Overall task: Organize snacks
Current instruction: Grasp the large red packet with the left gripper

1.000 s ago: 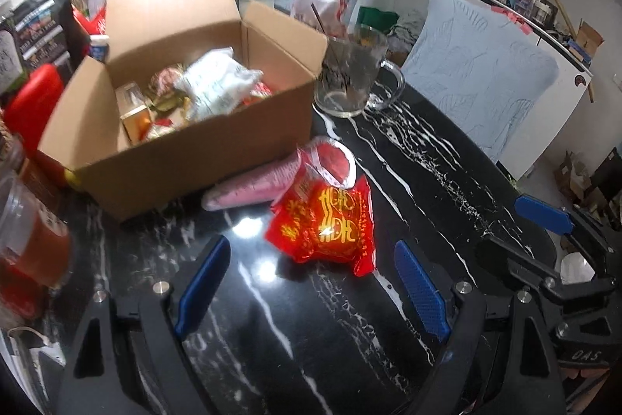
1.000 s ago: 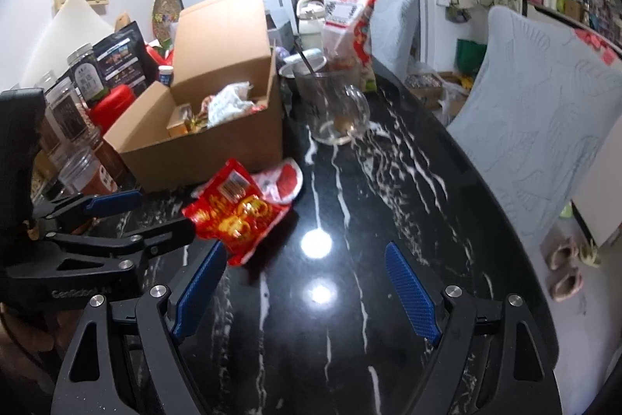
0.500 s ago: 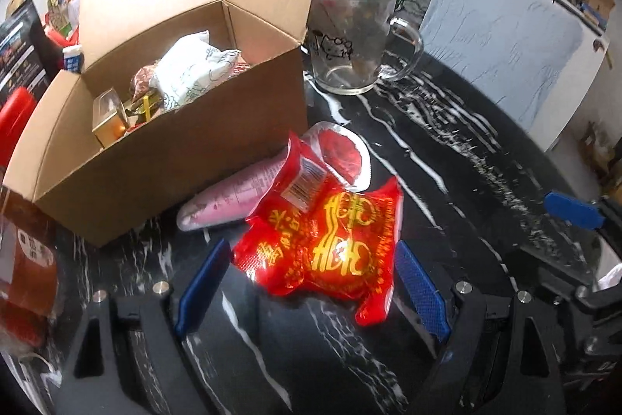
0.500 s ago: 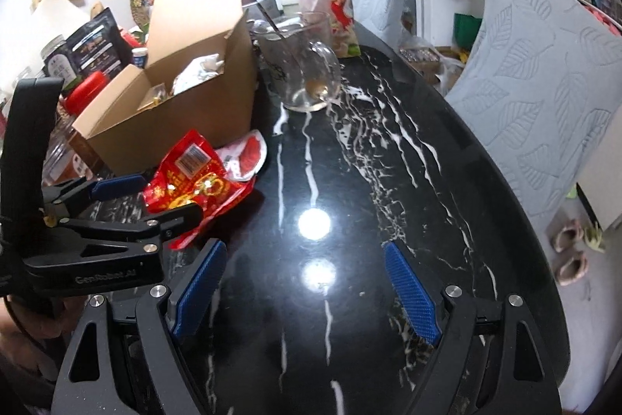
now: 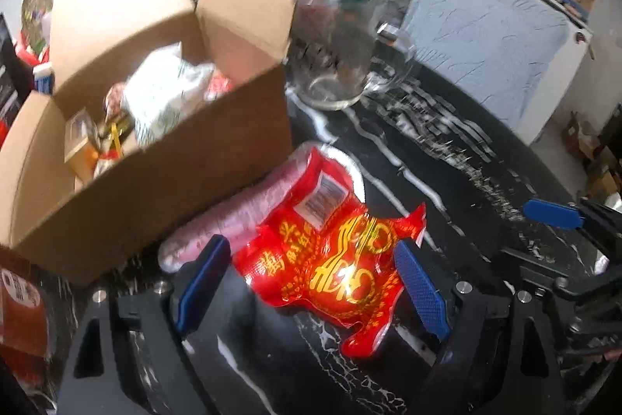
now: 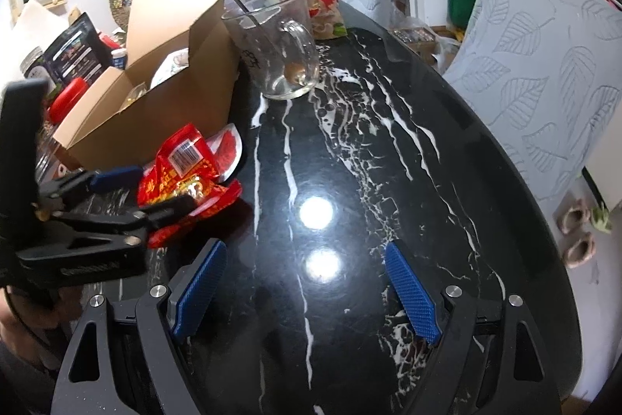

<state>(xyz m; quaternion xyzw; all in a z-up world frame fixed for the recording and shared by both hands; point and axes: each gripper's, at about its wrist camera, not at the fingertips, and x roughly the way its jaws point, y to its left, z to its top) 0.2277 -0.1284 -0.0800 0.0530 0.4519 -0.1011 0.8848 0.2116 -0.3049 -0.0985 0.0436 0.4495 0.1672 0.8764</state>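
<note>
The left gripper (image 5: pixel 311 282) has its 2 fingers apart around the red snack packet (image 5: pixel 330 259) lying on the black bench (image 6: pixel 350 162). The cardboard box (image 5: pixel 136 142) sits at 11 o'clock from the packet. The right gripper (image 6: pixel 307 290) hovers with fingers apart, holding nothing.

Left wrist camera looks down close over its tongs (image 5: pixel 311 282) at the red packet (image 5: pixel 330 255); right wrist camera faces along the bench (image 6: pixel 350 162) from farther back. Both share packet, box (image 5: pixel 155 181) and mug (image 6: pixel 280 49).
</note>
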